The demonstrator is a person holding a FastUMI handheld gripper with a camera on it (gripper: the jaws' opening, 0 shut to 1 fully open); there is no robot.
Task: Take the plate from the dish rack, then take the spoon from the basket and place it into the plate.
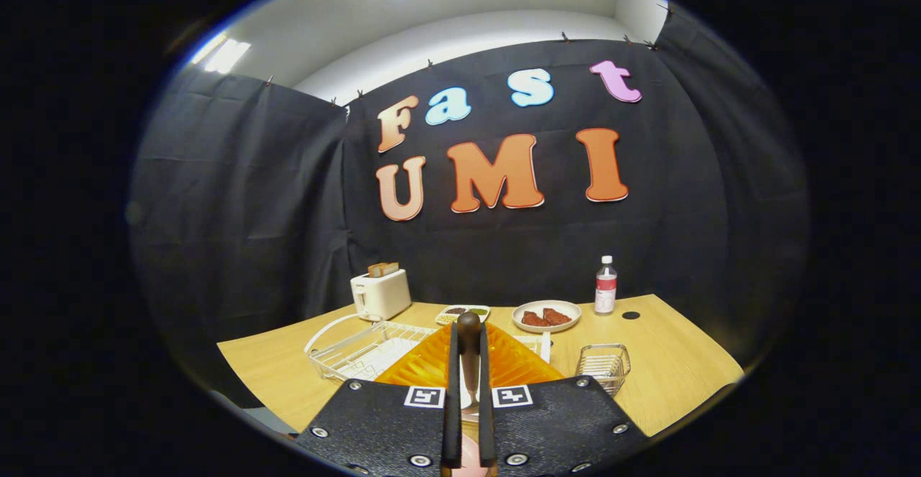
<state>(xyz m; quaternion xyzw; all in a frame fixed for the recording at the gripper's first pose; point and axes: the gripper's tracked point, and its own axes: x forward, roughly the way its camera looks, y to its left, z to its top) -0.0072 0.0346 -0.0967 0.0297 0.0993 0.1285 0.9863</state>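
At the bottom centre of the frame, the gripper (469, 362) has its two fingers drawn narrow onto the spoon (469, 351), whose dark rounded end rises between them; a pink plate (468, 467) peeks beneath the fingers at the very bottom; just beyond, the dish rack (360, 351) sits lower left and the wire basket (604, 365) lower right; judging by this, the spoon is out, only its placing remains

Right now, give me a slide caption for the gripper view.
Tool shut on the spoon, held above the orange plate beside the dish rack and wire basket.
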